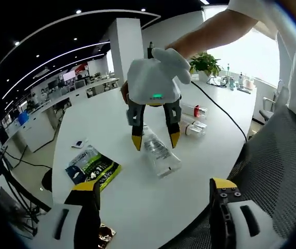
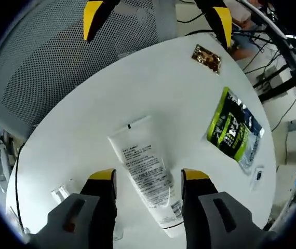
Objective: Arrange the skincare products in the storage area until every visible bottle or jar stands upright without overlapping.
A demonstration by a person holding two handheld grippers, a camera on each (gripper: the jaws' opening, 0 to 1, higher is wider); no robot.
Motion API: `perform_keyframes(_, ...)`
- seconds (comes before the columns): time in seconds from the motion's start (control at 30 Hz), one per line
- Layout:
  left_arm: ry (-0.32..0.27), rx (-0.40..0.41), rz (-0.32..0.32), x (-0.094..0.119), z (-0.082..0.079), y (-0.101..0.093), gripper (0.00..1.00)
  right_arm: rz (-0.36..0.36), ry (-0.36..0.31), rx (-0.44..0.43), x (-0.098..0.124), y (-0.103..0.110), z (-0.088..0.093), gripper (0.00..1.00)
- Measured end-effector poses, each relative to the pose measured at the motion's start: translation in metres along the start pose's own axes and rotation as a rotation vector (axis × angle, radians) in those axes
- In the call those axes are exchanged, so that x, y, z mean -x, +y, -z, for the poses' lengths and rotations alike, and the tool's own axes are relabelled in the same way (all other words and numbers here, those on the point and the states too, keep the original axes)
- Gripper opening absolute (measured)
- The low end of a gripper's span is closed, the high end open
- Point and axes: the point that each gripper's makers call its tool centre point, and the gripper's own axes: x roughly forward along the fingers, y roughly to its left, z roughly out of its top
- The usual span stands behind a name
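Observation:
A white squeeze tube (image 2: pixel 144 174) with small print lies flat on the round white table (image 2: pixel 153 88). My right gripper (image 2: pixel 149 176) hovers over it, open, one jaw on either side of the tube and wider than it. In the left gripper view the same tube (image 1: pixel 161 155) lies just beyond the right gripper (image 1: pixel 156 140), which a white-gloved hand holds pointing down. Two small clear bottles (image 1: pixel 196 110) (image 1: pixel 194 128) lie on their sides behind it. My left gripper (image 1: pixel 153 184) is open near the table edge with nothing between its jaws; its yellow tips also appear as the left gripper (image 2: pixel 156 15).
A green snack packet (image 1: pixel 92 168) (image 2: pixel 233 129) lies flat, a gold sachet (image 2: pixel 206 57) near the table edge, a small card (image 1: pixel 79 143) farther off. One clear bottle (image 2: pixel 59 194) lies beside my right jaw. A grey mesh chair (image 1: pixel 272 166) stands against the table. A potted plant (image 1: pixel 205 62) is far across.

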Motion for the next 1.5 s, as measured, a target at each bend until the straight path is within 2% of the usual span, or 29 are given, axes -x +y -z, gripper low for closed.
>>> perform_keyframes(0.1,-0.007,0.002,0.001,0.0,-0.001,0.0,0.89,-0.024,0.047,0.07,-0.008,0.001,0.003,0.41)
perform_keyframes(0.17,-0.002,0.002,0.001,0.0,0.0,0.0,0.89,-0.068,0.097,0.081,-0.012,0.006,0.008,0.41)
perform_keyframes(0.23,-0.002,0.005,0.0,0.0,0.001,0.001,0.89,-0.043,0.101,0.098,-0.01,-0.001,0.007,0.38)
perform_keyframes(0.47,0.001,0.011,-0.001,0.001,0.002,0.002,0.87,-0.047,0.111,0.084,-0.009,-0.002,0.008,0.35)
perform_keyframes(0.67,0.006,0.012,0.0,0.001,0.003,0.002,0.86,-0.039,0.046,0.056,-0.008,-0.001,0.009,0.33)
perform_keyframes(0.97,0.007,0.017,-0.015,0.002,0.003,0.006,0.85,-0.046,-0.009,0.0,-0.006,-0.001,0.005,0.28)
perform_keyframes(1.13,-0.017,0.032,-0.01,0.004,-0.002,0.005,0.86,0.034,-0.114,-0.132,0.008,-0.014,0.001,0.27)
perform_keyframes(1.3,-0.01,0.03,-0.017,0.003,0.0,0.007,0.87,0.102,-0.196,-0.237,0.024,-0.023,0.0,0.26)
perform_keyframes(1.4,-0.008,0.03,-0.02,0.003,0.0,0.007,0.87,0.13,-0.278,-0.333,0.035,-0.024,-0.004,0.26)
perform_keyframes(1.5,-0.007,0.033,-0.025,0.003,0.0,0.008,0.87,0.166,-0.308,-0.377,0.043,-0.026,-0.002,0.26)
